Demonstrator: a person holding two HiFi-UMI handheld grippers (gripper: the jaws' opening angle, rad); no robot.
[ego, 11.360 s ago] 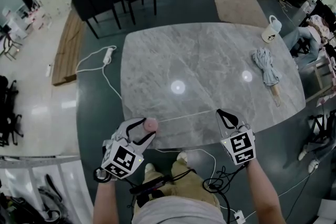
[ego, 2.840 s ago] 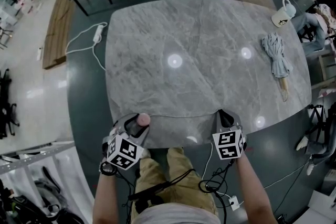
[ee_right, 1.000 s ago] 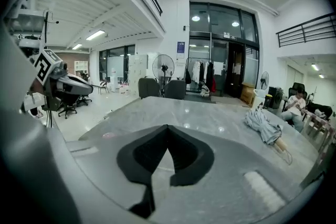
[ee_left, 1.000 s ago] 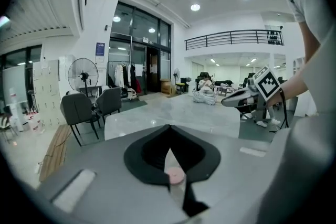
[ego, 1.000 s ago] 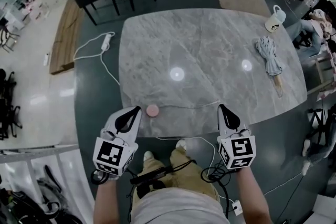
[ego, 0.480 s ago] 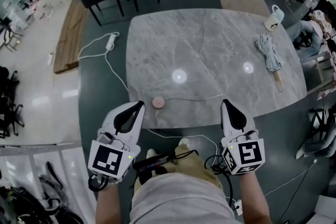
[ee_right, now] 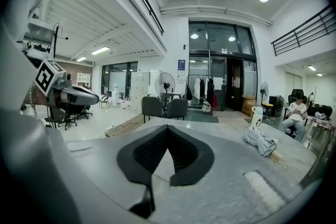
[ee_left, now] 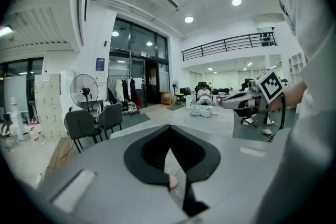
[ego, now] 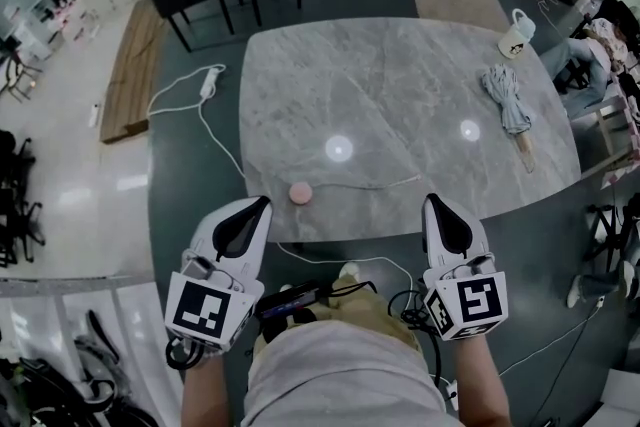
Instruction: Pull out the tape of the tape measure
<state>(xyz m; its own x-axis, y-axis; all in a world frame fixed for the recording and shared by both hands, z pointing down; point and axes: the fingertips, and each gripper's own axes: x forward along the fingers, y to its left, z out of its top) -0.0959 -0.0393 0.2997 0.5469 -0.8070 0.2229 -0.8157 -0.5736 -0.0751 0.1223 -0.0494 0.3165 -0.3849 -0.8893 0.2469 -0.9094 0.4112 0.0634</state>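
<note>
1. My left hand-held gripper (ego: 257,207) is pinched fully together with nothing between the jaws. It hovers at the near edge of the worktop (ego: 400,85).
2. My right hand-held gripper (ego: 433,203) is likewise closed tight and empty. It is held level with the left one and well apart from it.
3. The tape measure (ego: 299,193), a small round pink case, lies on the worktop just ahead of my left hand-held gripper's tip and a little to its right, not touching it.
4. Its tape (ego: 365,185) is drawn out across the worktop. It runs from the case towards my right side and ends just ahead of the right hand-held gripper's tip, clear of the jaws.
5. Far ahead of the right hand-held gripper and off to its right lies a folded umbrella (ego: 503,112).
6. A white mug (ego: 515,39) stands beyond the umbrella, at the far corner.
</note>
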